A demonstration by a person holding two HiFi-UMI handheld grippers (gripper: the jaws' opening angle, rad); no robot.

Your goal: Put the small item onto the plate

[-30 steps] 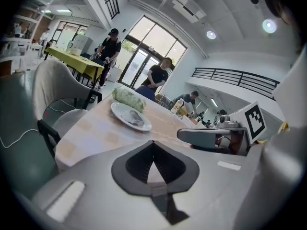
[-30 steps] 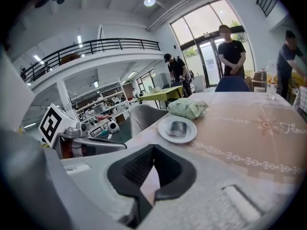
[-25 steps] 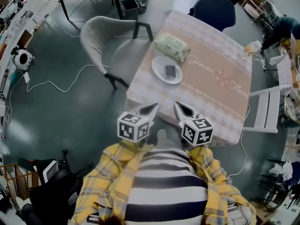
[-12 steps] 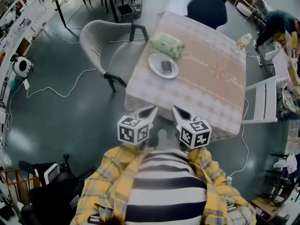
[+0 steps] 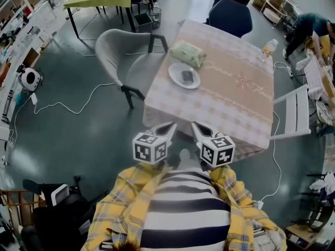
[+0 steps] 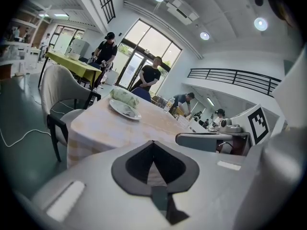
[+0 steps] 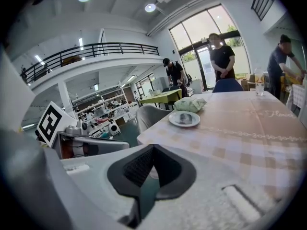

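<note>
**Small item on the plate, both grippers closed and empty**

The small item, dark and flat, lies on the white plate, a little right of the plate's middle. The right gripper view also shows it there.

A soft green bag lies just beyond the plate, close to its far rim. The plate sits near the left edge of a table covered with a checked cloth. A clear bottle stands well to the right of the plate, by the table's far edge. A grey chair stands left of the plate, beside the table, and a blue chair stands beyond it at the far end.

The left gripper and right gripper are both well short of the plate, at the table's near edge and side by side. Each has its jaws pressed together with nothing between them.
</note>
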